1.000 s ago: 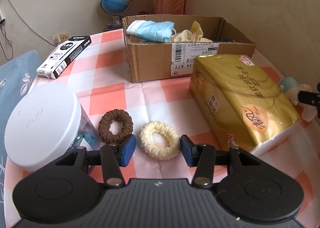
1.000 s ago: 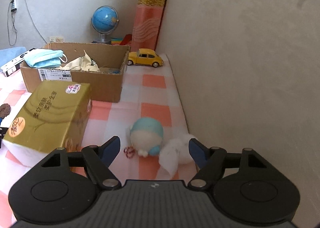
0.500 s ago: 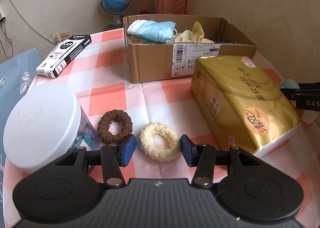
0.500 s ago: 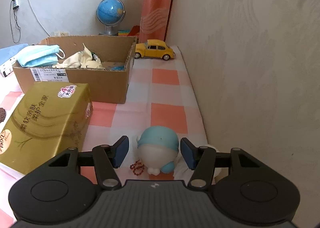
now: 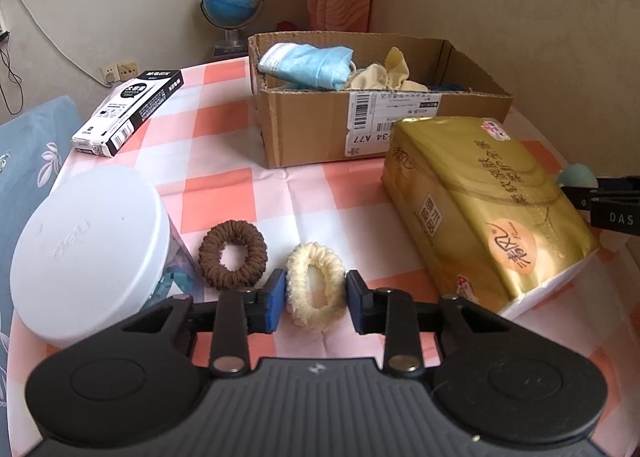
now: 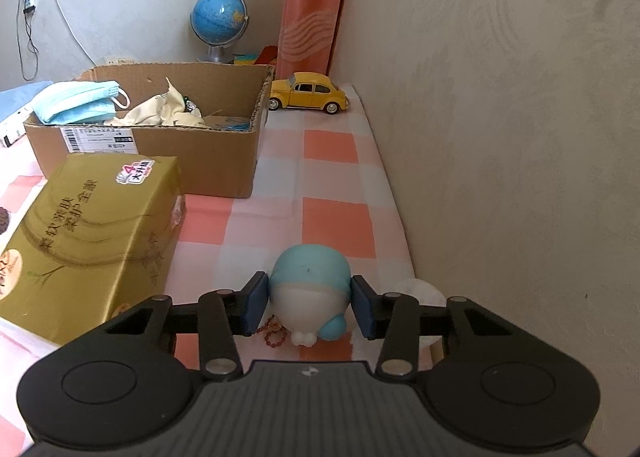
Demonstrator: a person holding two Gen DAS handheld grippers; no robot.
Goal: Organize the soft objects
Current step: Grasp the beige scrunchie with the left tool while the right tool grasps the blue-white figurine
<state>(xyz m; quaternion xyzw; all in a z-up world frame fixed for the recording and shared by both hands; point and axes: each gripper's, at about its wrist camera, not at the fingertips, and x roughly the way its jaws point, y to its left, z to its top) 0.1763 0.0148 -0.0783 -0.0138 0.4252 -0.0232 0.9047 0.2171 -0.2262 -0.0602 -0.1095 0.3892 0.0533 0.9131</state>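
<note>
Between the blue pads of my left hand-held gripper the cream scrunchie is lying flat on the checked surface, squeezed into an oval whose long axis is running away from me, toward the cardboard box. Its jaws have just been closing and both pads are now pressing the ring's sides, so I am reading this as a pinch on the scrunchie. A brown scrunchie is waiting just beside it to the left, untouched, next to a white round lid.

My right hand-held gripper is working near the wall. Its jaws have just been closing too, and they are now flanking a small blue-and-white plush figure, pads touching its sides; I am calling that a pinch as well. A red bead loop is trailing under the figure and something white and fluffy is sitting just behind the right pad.

What the coming move is turning on: the box is lying ahead of both grippers, already holding a blue face mask and a cream cloth. The gold tissue pack is standing between the two hands, to the left of the right gripper's line to the box. The left hand is looking to me like the one with the clearer, more direct run.
</note>
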